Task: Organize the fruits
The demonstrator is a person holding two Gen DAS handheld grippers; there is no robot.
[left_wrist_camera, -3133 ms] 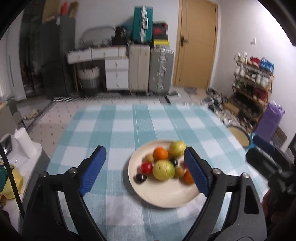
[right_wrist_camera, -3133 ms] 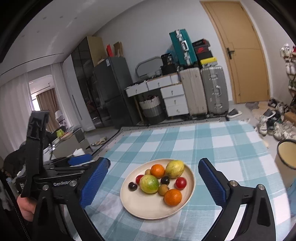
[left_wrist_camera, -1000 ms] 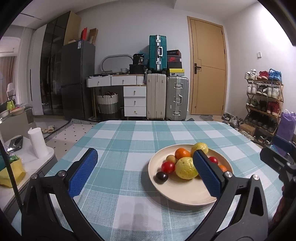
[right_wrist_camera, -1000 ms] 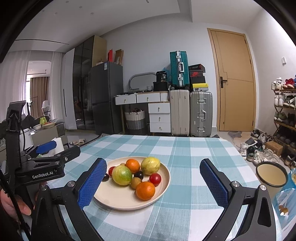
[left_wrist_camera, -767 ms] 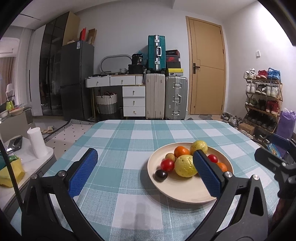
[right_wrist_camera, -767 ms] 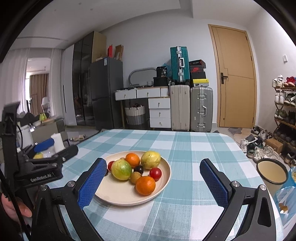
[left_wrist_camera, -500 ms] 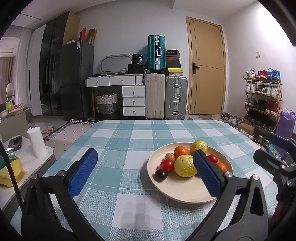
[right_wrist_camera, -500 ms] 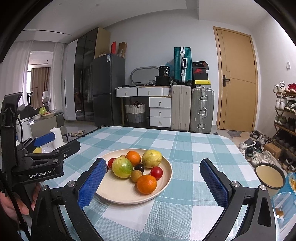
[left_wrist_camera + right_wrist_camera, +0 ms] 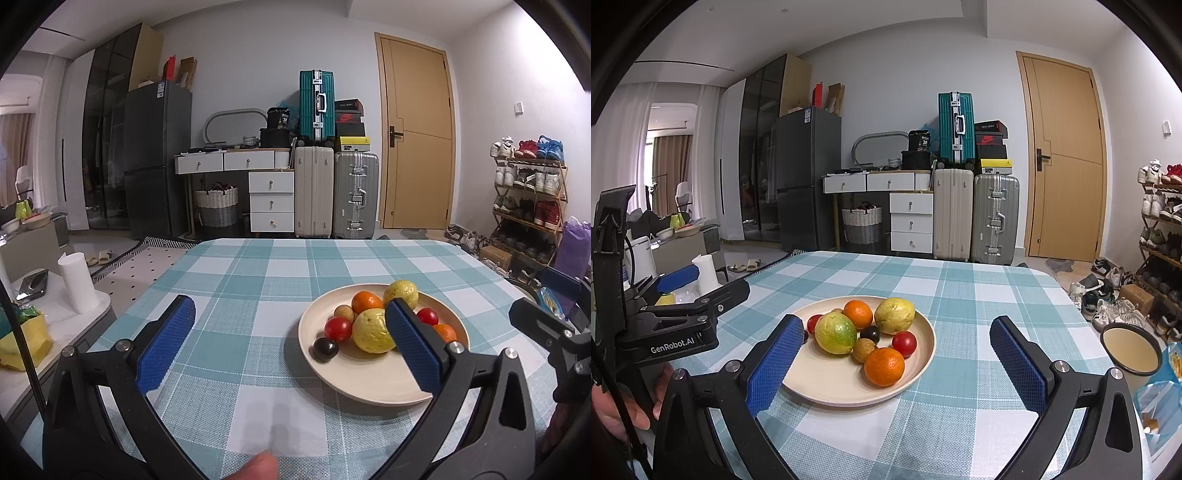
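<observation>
A cream plate (image 9: pixel 369 387) (image 9: pixel 827 384) sits on the teal checked tablecloth and holds several fruits: two yellow-green guavas (image 9: pixel 835 333), two oranges (image 9: pixel 884 366), two red tomatoes (image 9: pixel 904 342), a dark plum (image 9: pixel 325 348) and small brown fruits. My left gripper (image 9: pixel 291 339) is open and empty, low over the table, with its right finger in front of the plate's fruits. My right gripper (image 9: pixel 897 362) is open and empty, its fingers either side of the plate's near edge. The left gripper's body also shows in the right wrist view (image 9: pixel 676 325).
The table (image 9: pixel 258 280) ends at the far edge before a desk and suitcases. A round cream-lined bowl (image 9: pixel 1130 349) and a blue bag (image 9: pixel 1160 402) are off the table's right side. A side table with a white paper roll (image 9: pixel 78 282) stands left.
Both grippers dropped from a high downward look to a low level view over three seconds. In the last second they barely moved; both stayed open.
</observation>
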